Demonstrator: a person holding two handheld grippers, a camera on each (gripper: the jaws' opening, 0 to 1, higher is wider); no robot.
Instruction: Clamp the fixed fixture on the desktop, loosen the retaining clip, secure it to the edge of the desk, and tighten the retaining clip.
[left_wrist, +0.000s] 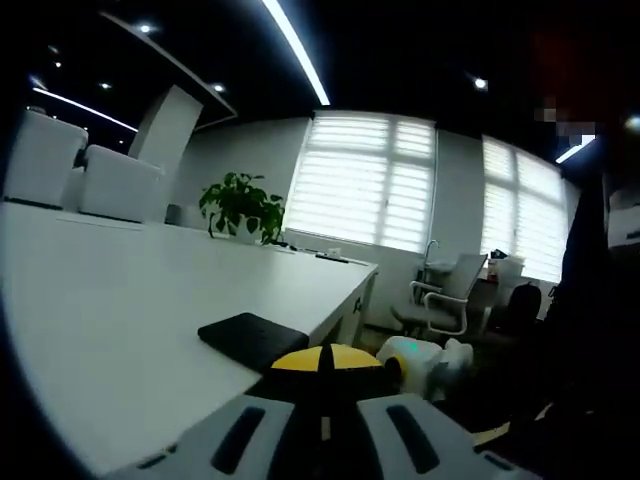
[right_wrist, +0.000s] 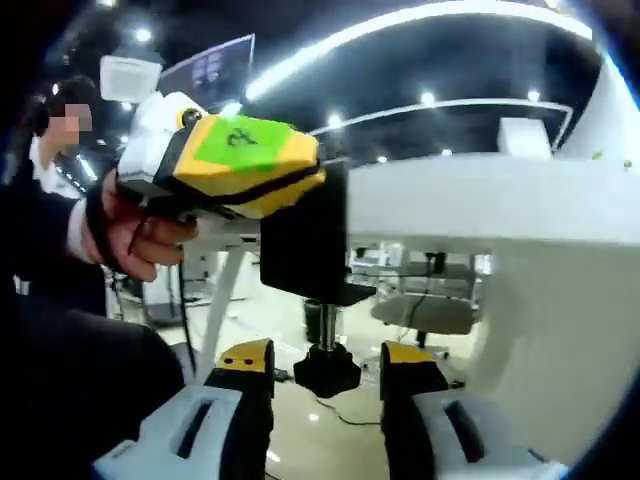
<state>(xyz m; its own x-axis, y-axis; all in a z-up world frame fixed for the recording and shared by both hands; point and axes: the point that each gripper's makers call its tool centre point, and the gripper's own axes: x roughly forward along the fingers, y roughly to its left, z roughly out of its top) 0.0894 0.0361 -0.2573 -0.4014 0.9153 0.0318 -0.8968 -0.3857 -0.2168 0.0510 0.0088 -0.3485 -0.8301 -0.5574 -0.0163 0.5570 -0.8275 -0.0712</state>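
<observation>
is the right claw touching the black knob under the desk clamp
Apart. In the right gripper view the right claw is open, and the black knob sits between the jaws with floor showing on each side of it.

black fixture mid-frame with black knob; white desk; left gripper upper left yellow/black/white with green label; right gripper yellow-black tips on grey; green plant upper left
</observation>
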